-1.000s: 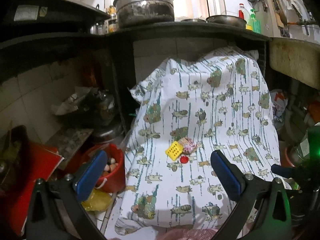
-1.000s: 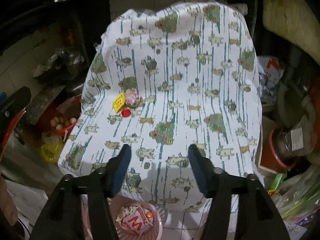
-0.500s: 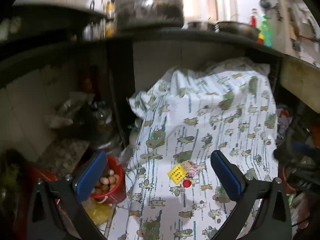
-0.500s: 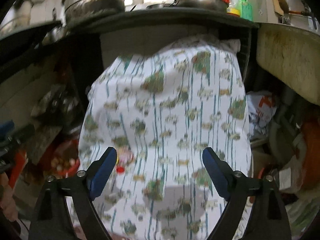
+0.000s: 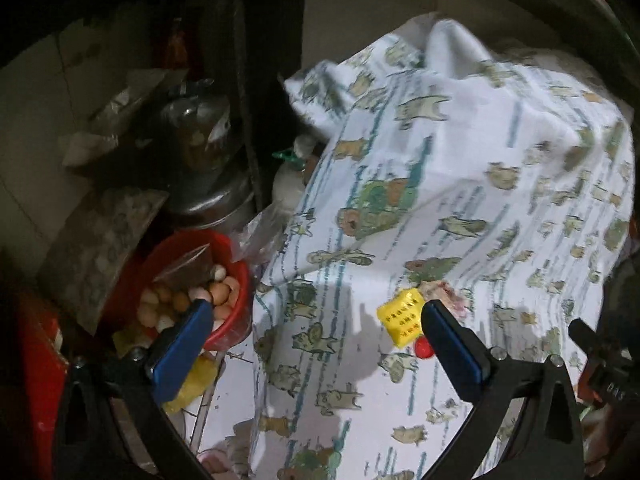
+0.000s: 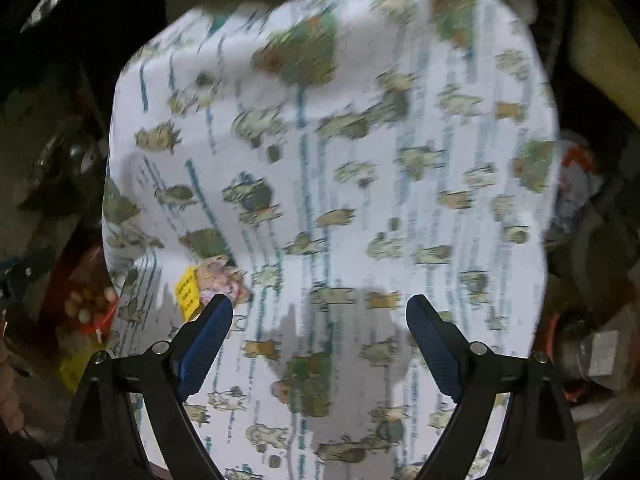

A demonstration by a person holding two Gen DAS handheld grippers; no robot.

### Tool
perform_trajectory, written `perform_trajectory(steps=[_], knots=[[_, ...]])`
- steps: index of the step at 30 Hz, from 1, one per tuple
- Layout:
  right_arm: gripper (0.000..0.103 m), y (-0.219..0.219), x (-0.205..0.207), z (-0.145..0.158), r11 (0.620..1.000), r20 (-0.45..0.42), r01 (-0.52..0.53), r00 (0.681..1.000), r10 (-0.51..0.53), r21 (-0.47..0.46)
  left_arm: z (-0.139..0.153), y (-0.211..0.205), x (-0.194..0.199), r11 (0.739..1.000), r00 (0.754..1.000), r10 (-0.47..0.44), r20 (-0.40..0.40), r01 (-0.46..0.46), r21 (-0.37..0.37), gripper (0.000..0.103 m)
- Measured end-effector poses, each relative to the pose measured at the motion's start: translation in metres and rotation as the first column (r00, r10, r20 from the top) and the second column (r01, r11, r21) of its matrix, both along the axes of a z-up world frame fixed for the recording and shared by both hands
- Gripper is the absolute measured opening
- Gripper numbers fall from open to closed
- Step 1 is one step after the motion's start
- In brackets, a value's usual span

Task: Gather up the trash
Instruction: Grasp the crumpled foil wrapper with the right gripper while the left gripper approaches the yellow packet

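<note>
Crookedly, yellow tag (image 5: 401,316) tilted on cloth (image 5: 460,184)

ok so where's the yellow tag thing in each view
Left wrist: the yellow tag lies right of centre on the patterned cloth, just beside the tool's right finger.
Right wrist: it sits at lower left, beside the tool's left finger.
Shared landmark: the pink crumpled wrapper touching it.

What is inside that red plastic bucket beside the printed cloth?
The red plastic bucket holds pale and brown eggs, with a brownish sheet lying over some. What is deeper down is covered.
</note>
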State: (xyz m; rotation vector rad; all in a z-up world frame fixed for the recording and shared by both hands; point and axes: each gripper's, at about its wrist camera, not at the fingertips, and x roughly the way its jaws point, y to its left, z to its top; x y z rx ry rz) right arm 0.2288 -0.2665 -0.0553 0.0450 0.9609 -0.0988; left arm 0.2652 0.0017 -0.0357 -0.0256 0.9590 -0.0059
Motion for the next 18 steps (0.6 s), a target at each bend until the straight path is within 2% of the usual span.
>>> perform_trajectory(steps=[3, 6, 10, 15, 18], knots=[[0.090, 0.014, 0.021, -0.016, 0.999, -0.062, -0.043, 0.997, 0.045, 0.034, -0.010, 0.003, 0.012, 1.000, 0.999, 0.023, -0.027, -0.022, 0.021, 0.103], [0.090, 0.032, 0.045, -0.034, 0.990, -0.119, -0.095, 0.987, 0.107, 0.104, -0.015, 0.008, 0.018, 0.999, 0.998, 0.035, -0.054, -0.035, 0.002, 0.103], [0.090, 0.047, 0.072, -0.064, 0.981, -0.168, -0.080, 0.980, 0.111, 0.179, -0.018, 0.012, 0.021, 0.999, 0.996, 0.051, -0.069, -0.052, -0.008, 0.103], [0.087, 0.062, 0.097, -0.096, 0.985, -0.183, -0.101, 0.975, 0.126, 0.139, -0.022, 0.014, 0.027, 0.998, 0.994, 0.069, -0.081, -0.069, 0.003, 0.103], [0.079, 0.065, 0.107, -0.118, 0.984, -0.212, -0.107, 0.968, 0.136, 0.145, -0.023, 0.016, 0.029, 0.997, 0.993, 0.074, -0.088, -0.074, -0.002, 0.103]])
